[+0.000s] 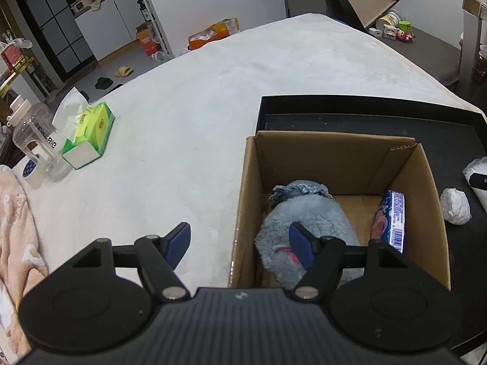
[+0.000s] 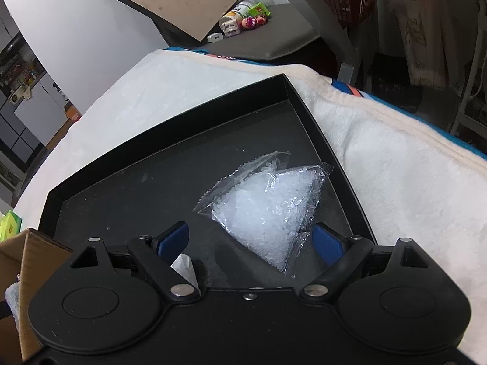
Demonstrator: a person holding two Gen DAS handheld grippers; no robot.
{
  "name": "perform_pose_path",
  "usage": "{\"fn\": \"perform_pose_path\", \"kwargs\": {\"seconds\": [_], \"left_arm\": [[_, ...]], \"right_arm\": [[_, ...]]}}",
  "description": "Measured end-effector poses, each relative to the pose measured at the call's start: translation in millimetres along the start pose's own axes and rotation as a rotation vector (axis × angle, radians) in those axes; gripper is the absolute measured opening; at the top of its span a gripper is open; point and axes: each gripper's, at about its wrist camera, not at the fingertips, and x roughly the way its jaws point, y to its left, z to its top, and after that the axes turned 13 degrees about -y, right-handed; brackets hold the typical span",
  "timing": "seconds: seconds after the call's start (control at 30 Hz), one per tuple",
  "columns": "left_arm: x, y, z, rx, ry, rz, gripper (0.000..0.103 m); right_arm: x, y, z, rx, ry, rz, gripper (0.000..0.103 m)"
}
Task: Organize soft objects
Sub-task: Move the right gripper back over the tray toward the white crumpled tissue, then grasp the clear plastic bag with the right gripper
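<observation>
On the far left of the white fleecy bed cover, a clear plastic water bottle stood beside a green tissue box with a white tissue pulled up from its top, and a peach-coloured blanket lay bunched at the edge. Nearer the middle, the left gripper hung with its blue-padded fingers spread wide and nothing between them; one finger was over the bed cover, the other over the open brown cardboard box. Inside that box lay a fluffy blue-grey plush toy with a knitted cap end and a pink mark, and a blue printed packet leaned against the box's right wall. The box sat within a shallow black tray on the cover. To the right of the box, on the tray floor, a crumpled white paper wad rested apart from it. Further right, the right gripper was held open just as wide, gripping nothing, with a clear plastic bag of white pellets lying on the tray floor just ahead of its fingers, the bag's lower corner reaching between them and close to the right-hand pad.
</observation>
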Motion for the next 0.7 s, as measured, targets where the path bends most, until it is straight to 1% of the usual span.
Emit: {"fn": "perform_pose_path", "kwargs": {"seconds": [0.1, 0.13, 0.17, 0.2, 0.23, 0.3, 0.37, 0.4, 0.5, 0.57, 0.7], "left_arm": [[-2, 2, 0, -0.004, -0.006, -0.001, 0.070], [-2, 3, 1, -0.004, -0.009, 0.000, 0.070], [-3, 4, 1, -0.005, -0.012, 0.000, 0.070], [-4, 4, 1, -0.006, -0.014, 0.000, 0.070], [-5, 6, 0, -0.008, -0.017, 0.001, 0.070], [-7, 8, 1, -0.008, -0.024, 0.002, 0.070], [-9, 11, 2, -0.014, -0.030, -0.001, 0.070], [-10, 13, 3, -0.017, -0.033, -0.003, 0.070], [-13, 19, 2, -0.031, -0.036, -0.007, 0.070], [-14, 22, 1, -0.040, -0.034, -0.018, 0.070], [-19, 28, -3, -0.052, -0.040, -0.045, 0.070]], "right_arm": [[2, 1, -1, -0.028, -0.016, -0.008, 0.087], [2, 2, -1, -0.037, -0.020, -0.011, 0.085], [1, 3, -2, -0.048, -0.025, -0.014, 0.077], [0, 5, -3, -0.066, -0.032, -0.020, 0.062], [-1, 6, -3, -0.080, -0.039, -0.022, 0.055], [-1, 8, -7, -0.103, -0.049, 0.003, 0.043], [-4, 12, -7, -0.129, -0.056, 0.000, 0.036], [-6, 14, -7, -0.137, -0.057, 0.002, 0.033], [-11, 17, -9, -0.143, -0.049, 0.010, 0.030], [-17, 17, -11, -0.150, -0.044, 0.004, 0.029], [-29, 15, -10, -0.124, -0.030, -0.007, 0.027]]}}
